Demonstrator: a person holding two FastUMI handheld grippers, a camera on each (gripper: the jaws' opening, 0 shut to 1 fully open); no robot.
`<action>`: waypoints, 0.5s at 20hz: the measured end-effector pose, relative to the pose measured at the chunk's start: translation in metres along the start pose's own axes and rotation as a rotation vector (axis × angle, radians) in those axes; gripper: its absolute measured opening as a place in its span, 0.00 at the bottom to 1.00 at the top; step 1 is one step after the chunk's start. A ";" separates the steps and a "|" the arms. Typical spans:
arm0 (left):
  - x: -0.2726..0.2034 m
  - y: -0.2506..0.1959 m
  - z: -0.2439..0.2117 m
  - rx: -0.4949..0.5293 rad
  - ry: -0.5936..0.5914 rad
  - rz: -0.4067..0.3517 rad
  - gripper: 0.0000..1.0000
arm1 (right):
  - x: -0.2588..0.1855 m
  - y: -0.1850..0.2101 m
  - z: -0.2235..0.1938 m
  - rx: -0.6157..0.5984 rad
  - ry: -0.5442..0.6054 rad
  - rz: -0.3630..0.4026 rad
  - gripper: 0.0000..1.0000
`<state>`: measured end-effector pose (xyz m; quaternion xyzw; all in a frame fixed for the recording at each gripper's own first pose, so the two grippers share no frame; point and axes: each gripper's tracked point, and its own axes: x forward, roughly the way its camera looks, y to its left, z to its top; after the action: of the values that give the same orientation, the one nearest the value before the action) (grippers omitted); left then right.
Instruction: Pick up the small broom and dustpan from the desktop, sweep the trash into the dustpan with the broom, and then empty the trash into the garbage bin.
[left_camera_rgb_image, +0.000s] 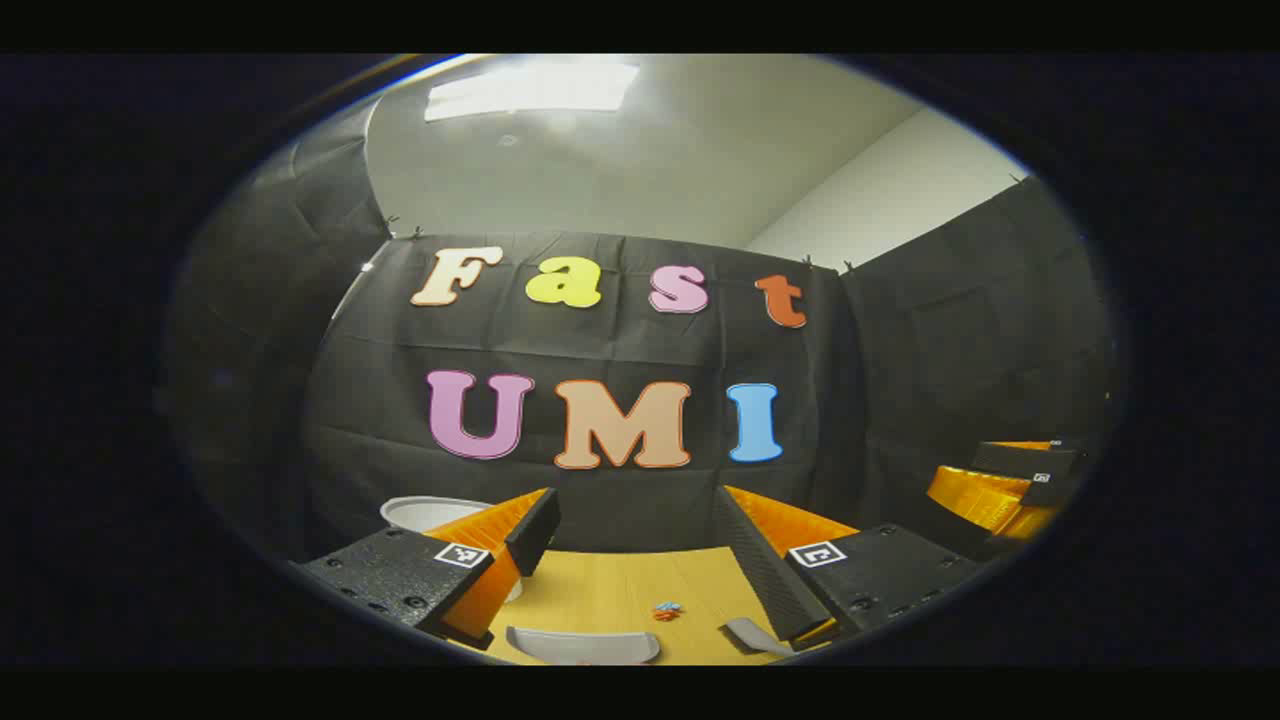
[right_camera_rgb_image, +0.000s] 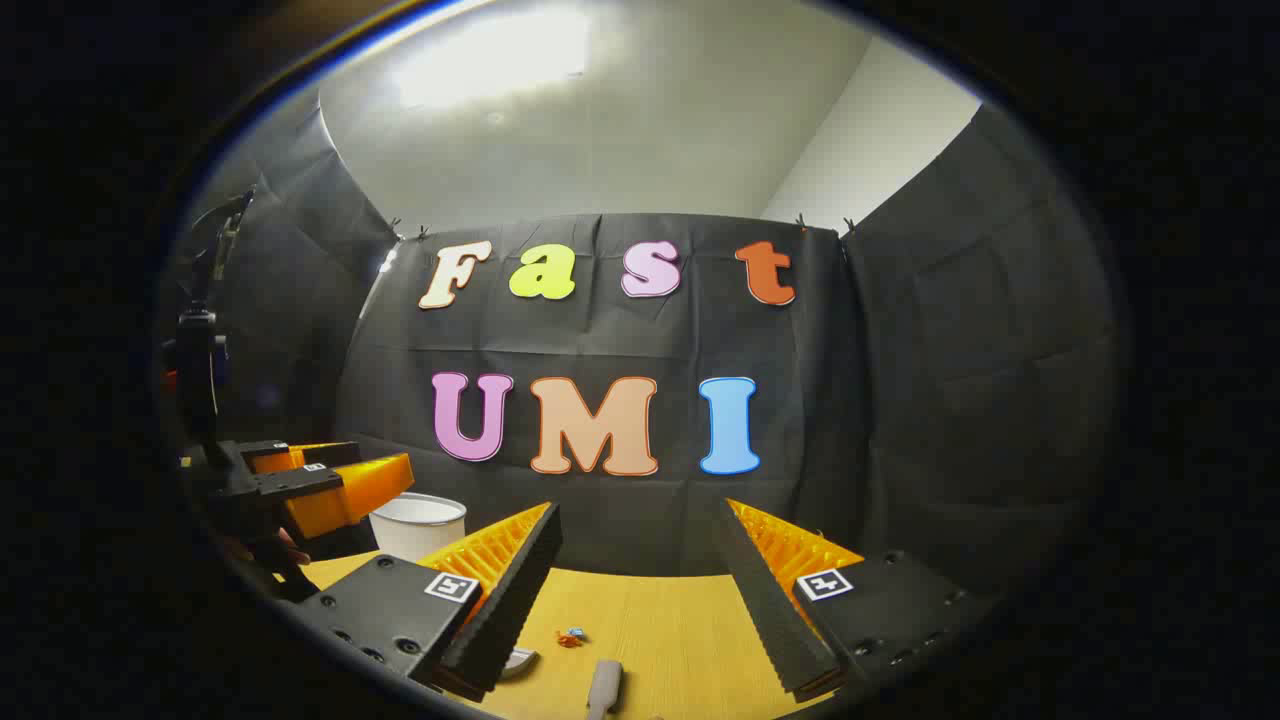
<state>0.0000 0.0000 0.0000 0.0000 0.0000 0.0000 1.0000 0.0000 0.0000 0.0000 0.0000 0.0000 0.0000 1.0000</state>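
Both grippers are hovering above the wooden desktop (left_camera_rgb_image: 620, 590) with the fingers spread wide and nothing between them, so neither tool is grasped yet; this reads as the start of the task.

Left gripper view: the left gripper (left_camera_rgb_image: 640, 560) is looking forward over the desk toward the far cloth wall. At the near edge a pale curved piece (left_camera_rgb_image: 582, 645), probably the dustpan, is lying flat on the wood just below the gap between the fingers. Right of it, a second pale piece (left_camera_rgb_image: 750, 635) is partly hidden by the right finger; whether it is the broom cannot be told. A little farther out, a small cluster of red and blue trash (left_camera_rgb_image: 666, 609) is lying between the two. The white garbage bin (left_camera_rgb_image: 430, 513) is standing at the far left, behind the left finger. The right gripper (left_camera_rgb_image: 1010, 490) is showing at the right edge.

Right gripper view: the right gripper (right_camera_rgb_image: 640, 590) is open above a pale handle (right_camera_rgb_image: 604, 688) at the near edge, likely the broom, so the wide opening seems meant for straddling it. The trash (right_camera_rgb_image: 571, 637) is lying just beyond, and another pale piece (right_camera_rgb_image: 518, 660) is peeping from under the left finger. The bin (right_camera_rgb_image: 418, 526) is standing far left, near the left gripper (right_camera_rgb_image: 330, 490).
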 end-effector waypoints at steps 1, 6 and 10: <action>0.001 0.000 0.000 0.002 0.001 0.004 0.92 | 0.001 0.002 -0.001 0.005 0.005 0.011 0.99; 0.005 -0.003 0.001 -0.012 0.004 0.009 0.92 | -0.003 0.000 0.007 -0.044 -0.016 0.017 0.99; 0.006 -0.009 0.003 -0.011 0.001 0.001 0.92 | -0.006 0.005 0.000 -0.032 -0.007 0.028 0.99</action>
<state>0.0063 -0.0088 0.0030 -0.0057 0.0005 0.0003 1.0000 -0.0055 0.0051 0.0003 -0.0161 -0.0033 0.0142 0.9998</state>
